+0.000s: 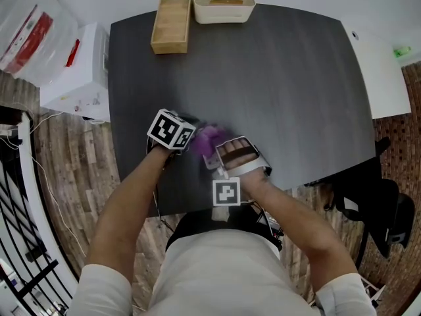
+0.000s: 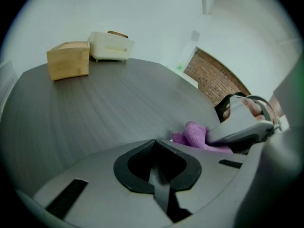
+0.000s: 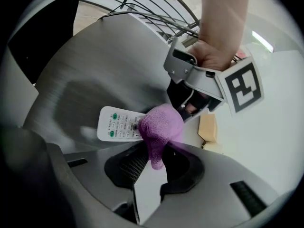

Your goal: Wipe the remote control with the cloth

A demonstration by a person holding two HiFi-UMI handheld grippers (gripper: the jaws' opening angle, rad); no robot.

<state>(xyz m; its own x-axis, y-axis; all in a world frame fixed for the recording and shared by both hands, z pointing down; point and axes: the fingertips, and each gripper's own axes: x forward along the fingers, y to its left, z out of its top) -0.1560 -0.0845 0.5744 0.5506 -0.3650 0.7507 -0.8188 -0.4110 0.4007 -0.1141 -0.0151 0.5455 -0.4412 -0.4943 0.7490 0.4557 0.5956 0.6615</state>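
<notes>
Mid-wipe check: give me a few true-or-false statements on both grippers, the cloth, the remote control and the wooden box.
1. The right gripper is shut on the purple cloth. True.
2. The left gripper clamps the remote control. False: its jaws are together with nothing between them.
3. The remote control lies buttons up. True.
4. The wooden box sits at the table's near edge. False: it is at the far edge, beside the white tray.
</notes>
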